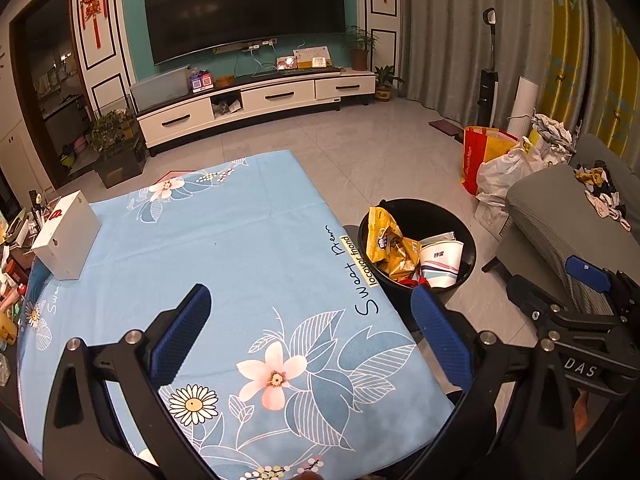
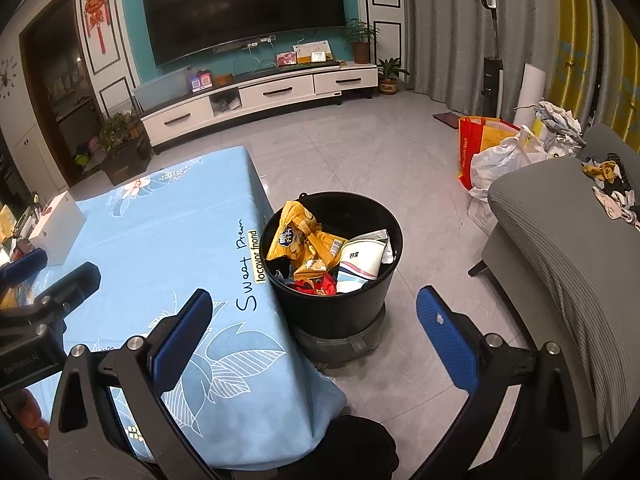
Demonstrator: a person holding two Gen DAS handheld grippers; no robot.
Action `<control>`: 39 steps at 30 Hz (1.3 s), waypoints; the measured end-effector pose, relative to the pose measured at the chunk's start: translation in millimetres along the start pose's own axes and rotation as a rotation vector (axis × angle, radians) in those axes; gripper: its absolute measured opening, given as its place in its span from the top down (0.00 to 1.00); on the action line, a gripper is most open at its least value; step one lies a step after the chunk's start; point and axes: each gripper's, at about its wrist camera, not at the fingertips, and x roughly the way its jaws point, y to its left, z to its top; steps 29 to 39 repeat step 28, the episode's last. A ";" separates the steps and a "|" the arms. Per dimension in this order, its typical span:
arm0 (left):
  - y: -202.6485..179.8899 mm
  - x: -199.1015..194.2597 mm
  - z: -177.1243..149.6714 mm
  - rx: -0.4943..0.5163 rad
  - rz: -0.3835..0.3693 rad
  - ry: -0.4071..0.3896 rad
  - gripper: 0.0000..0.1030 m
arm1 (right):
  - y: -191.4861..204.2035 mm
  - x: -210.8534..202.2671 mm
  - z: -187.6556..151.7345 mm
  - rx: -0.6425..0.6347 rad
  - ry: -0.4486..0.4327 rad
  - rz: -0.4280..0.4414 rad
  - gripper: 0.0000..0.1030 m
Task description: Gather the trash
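A black trash bin (image 2: pixel 336 312) stands on the floor at the right edge of the table, also in the left wrist view (image 1: pixel 468 248). It holds yellow snack wrappers (image 2: pixel 300 240), a white paper cup (image 2: pixel 360 264) and red scraps. My left gripper (image 1: pixel 310 300) is open and empty above the blue floral tablecloth (image 1: pixel 200 240). My right gripper (image 2: pixel 314 306) is open and empty, hovering near the bin at the table's corner. The right gripper also shows at the right edge of the left wrist view (image 1: pixel 592 300).
A white box (image 1: pixel 66 236) sits on the table's far left, with clutter beyond it. A grey sofa (image 2: pixel 568 248) stands to the right. Bags (image 2: pixel 496 156) lie on the floor behind. A TV cabinet (image 2: pixel 260 96) lines the far wall.
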 end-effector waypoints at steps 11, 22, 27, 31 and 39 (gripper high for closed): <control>0.0 -0.1 -0.7 0.000 -0.001 -0.001 0.03 | 1.2 0.7 0.0 -0.002 0.000 0.001 0.03; 0.9 0.2 -0.7 -0.003 -0.002 0.002 0.03 | 1.7 0.7 0.1 -0.001 -0.001 0.002 0.03; 2.8 1.2 -2.3 -0.011 0.000 0.006 0.03 | 2.3 1.3 0.5 -0.001 -0.001 0.003 0.03; 2.5 1.2 -2.6 -0.011 0.001 0.006 0.03 | 2.4 1.5 0.5 -0.001 -0.001 0.003 0.03; 2.5 1.2 -2.6 -0.011 0.001 0.006 0.03 | 2.4 1.5 0.5 -0.001 -0.001 0.003 0.03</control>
